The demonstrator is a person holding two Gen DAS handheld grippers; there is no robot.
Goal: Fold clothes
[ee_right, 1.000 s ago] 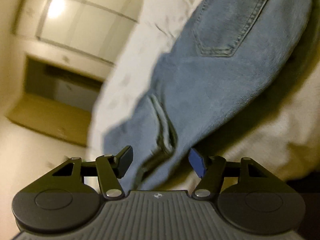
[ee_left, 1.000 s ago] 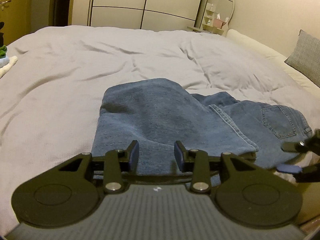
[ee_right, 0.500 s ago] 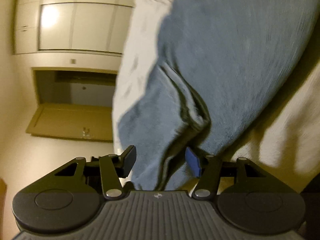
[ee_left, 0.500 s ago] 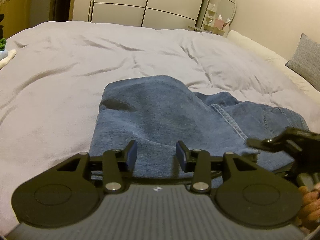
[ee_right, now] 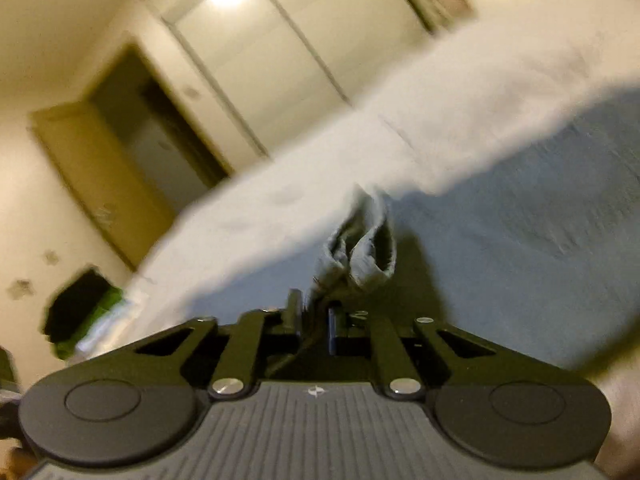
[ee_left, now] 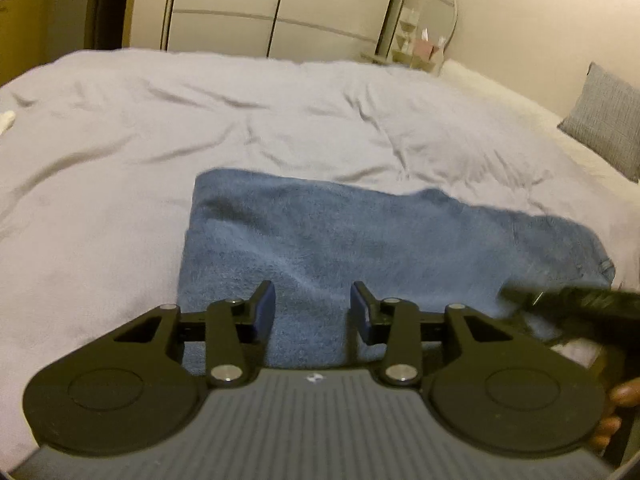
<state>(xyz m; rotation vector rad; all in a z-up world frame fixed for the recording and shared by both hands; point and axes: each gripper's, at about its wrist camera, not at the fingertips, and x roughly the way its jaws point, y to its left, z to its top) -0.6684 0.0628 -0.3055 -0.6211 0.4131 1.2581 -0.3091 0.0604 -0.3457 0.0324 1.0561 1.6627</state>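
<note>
Blue jeans (ee_left: 360,240) lie spread on the grey bed cover (ee_left: 120,160), their near edge under my left gripper (ee_left: 313,308). Its jaws stand apart above the denim, and the pads press on nothing. In the right wrist view the jeans (ee_right: 520,220) fill the right side. My right gripper (ee_right: 313,314) is closing on a bunched, doubled edge of the denim (ee_right: 360,256), which is pinched between its pads. In the left wrist view the right gripper (ee_left: 560,300) is a dark blur at the jeans' right end, with a person's fingers (ee_left: 624,396) behind it.
A grey pillow (ee_left: 608,120) lies at the bed's far right. White wardrobe doors (ee_left: 280,12) and a small shelf with an oval mirror (ee_left: 424,40) stand beyond the bed. A black and green pile (ee_right: 84,312) lies at the bed's edge, near a doorway (ee_right: 120,160).
The right gripper rolled, slid in along the jeans and closed on their bunched edge. The jeans now lie flatter, and the back pocket no longer shows. The left gripper barely moved.
</note>
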